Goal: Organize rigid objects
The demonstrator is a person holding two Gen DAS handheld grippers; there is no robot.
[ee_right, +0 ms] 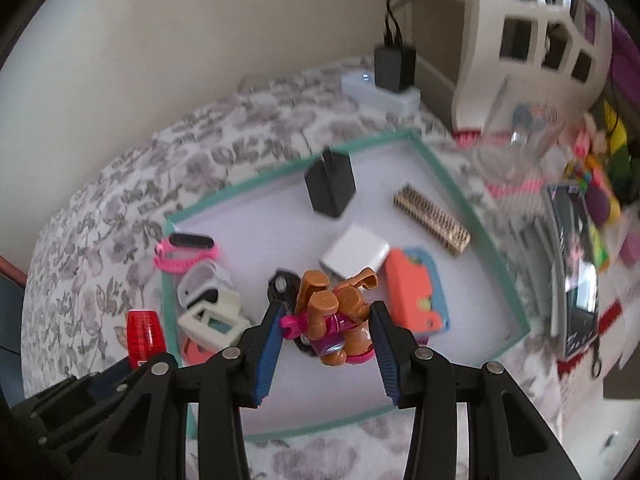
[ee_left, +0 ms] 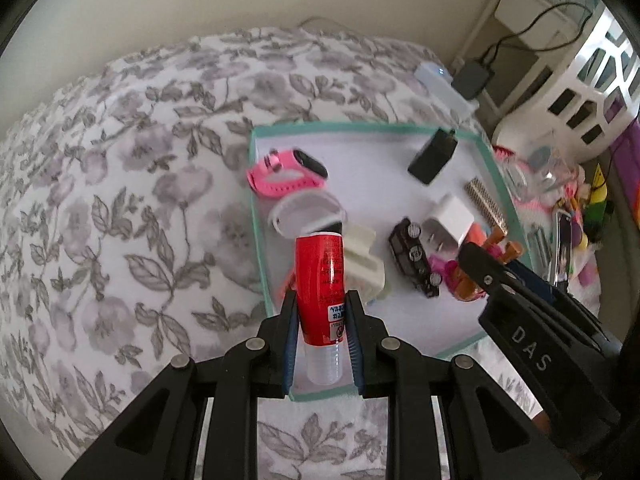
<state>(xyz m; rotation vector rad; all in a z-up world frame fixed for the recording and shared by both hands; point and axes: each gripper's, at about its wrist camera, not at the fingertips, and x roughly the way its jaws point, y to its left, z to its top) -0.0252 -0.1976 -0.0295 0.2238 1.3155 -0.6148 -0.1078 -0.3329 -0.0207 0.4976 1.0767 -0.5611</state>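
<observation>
My left gripper point(ee_left: 322, 312) is shut on a red tube with a clear cap point(ee_left: 322, 276), held above the near left corner of the white mat with a teal border point(ee_left: 360, 126). The tube also shows in the right wrist view point(ee_right: 146, 336). My right gripper point(ee_right: 326, 344) is shut on a brown and pink toy figure point(ee_right: 332, 320), held above the mat point(ee_right: 280, 180). On the mat lie a pink watch point(ee_left: 286, 172), a black charger point(ee_left: 434, 156), a white charger point(ee_left: 450, 220), a black toy car point(ee_left: 414, 256), a comb point(ee_right: 430, 214) and an orange case point(ee_right: 414, 292).
The mat lies on a floral bedspread point(ee_left: 120, 200). A white basket point(ee_right: 532, 40) and a heap of colourful items point(ee_right: 592, 184) stand to the right. A power strip with a black adapter point(ee_right: 394, 66) sits at the back by the wall.
</observation>
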